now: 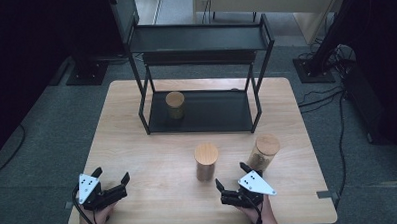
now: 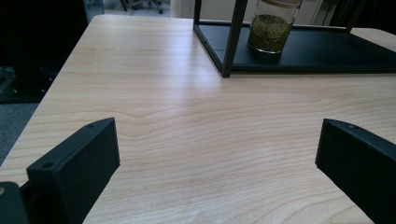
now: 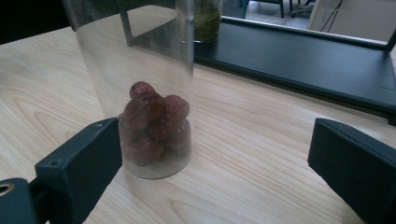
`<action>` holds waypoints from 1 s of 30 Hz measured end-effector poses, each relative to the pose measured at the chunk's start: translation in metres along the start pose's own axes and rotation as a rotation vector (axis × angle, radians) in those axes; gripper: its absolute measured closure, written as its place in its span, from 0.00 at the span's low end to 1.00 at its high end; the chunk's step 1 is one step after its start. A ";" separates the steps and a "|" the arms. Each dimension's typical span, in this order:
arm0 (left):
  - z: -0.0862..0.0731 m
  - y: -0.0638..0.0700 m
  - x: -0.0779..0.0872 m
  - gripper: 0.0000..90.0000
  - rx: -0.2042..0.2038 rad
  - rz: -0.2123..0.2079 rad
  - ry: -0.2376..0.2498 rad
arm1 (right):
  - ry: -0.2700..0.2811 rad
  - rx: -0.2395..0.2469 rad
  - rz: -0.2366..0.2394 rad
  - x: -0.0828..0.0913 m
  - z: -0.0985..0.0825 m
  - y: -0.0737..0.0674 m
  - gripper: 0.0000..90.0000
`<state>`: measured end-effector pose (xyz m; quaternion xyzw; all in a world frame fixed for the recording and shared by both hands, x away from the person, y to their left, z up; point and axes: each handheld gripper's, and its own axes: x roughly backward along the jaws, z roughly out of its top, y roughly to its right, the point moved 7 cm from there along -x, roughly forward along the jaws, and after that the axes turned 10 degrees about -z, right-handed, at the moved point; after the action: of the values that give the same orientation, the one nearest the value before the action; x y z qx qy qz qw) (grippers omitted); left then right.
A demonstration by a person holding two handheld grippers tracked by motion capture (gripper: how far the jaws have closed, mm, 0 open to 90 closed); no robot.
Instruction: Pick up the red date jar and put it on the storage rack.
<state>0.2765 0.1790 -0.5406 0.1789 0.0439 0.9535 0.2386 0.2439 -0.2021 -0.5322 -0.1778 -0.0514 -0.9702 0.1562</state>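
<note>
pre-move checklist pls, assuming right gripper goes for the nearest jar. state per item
1. Right gripper open: ok.
2. Left gripper open, nothing between jaws: ok.
3. Jar of red fruit upright on table, wooden lid on: ok.
4. That jar centred between right jaws: not ok, it sits by one jaw.
5. Bottom shelf of rack has bare space beside the jar of green beans: ok.
6. Lid tightness: cannot tell.

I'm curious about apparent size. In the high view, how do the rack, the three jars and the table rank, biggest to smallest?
1. Table
2. Rack
3. Right jar and middle jar: look alike, not ranked
4. Jar on the rack: looks smallest, but it stands farther from the camera, so its true size is unsure.
</note>
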 end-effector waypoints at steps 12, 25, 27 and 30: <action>0.000 0.000 0.000 0.00 0.001 -0.004 0.000 | 0.001 0.010 0.029 -0.012 0.005 -0.015 0.03; 0.000 0.000 0.000 0.00 0.000 -0.008 -0.001 | 0.002 0.016 0.051 -0.022 0.011 -0.031 0.06; 0.000 0.000 0.000 0.00 0.000 -0.009 -0.001 | 0.003 0.015 0.053 -0.024 0.013 -0.032 0.07; 0.000 0.000 0.000 0.00 0.000 -0.009 0.000 | 0.006 0.017 0.059 -0.026 0.015 -0.036 0.09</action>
<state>0.2764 0.1786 -0.5405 0.1789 0.0445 0.9524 0.2430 0.2609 -0.1585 -0.5292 -0.1749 -0.0540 -0.9652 0.1866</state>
